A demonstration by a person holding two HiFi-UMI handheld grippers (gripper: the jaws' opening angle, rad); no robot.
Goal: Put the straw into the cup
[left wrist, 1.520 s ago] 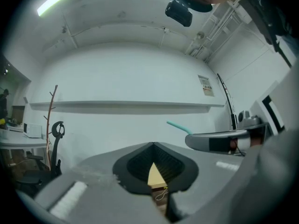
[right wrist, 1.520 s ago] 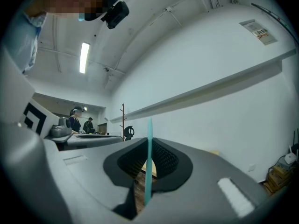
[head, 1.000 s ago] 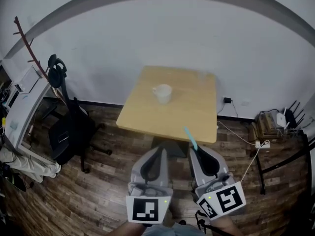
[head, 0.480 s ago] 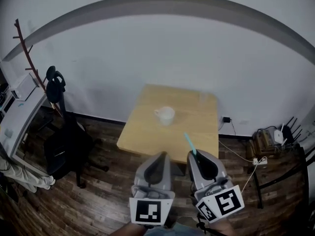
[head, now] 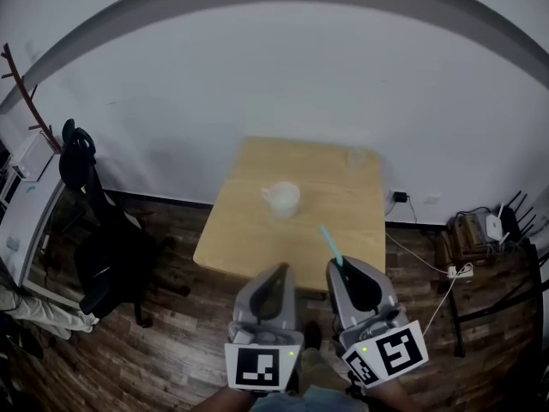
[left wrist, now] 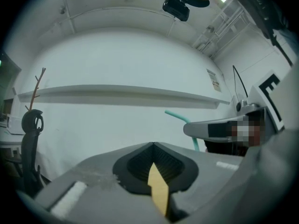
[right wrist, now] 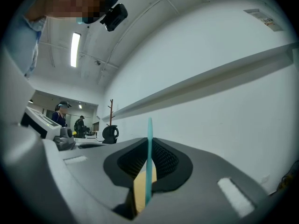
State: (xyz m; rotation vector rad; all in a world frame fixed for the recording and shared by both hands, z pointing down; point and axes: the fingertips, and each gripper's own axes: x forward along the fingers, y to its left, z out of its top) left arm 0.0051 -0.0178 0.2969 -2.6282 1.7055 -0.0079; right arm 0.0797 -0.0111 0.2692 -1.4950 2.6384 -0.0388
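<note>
The straw [head: 331, 245] is clamped in the right gripper [head: 344, 269]. The left gripper [head: 279, 269] is closed on nothing. The cup [head: 281, 198] is set on the table [head: 347, 217].

I can't see the lower end of the straw [head: 331, 245]: it disappears between the pressed-together jaws of the right gripper [head: 341, 269]. In the head view the cup [head: 282, 198] is too small for me to see inside. I can't identify a pale, blurred thing [head: 356, 156] at the table's [head: 249, 239] far right corner.
</note>
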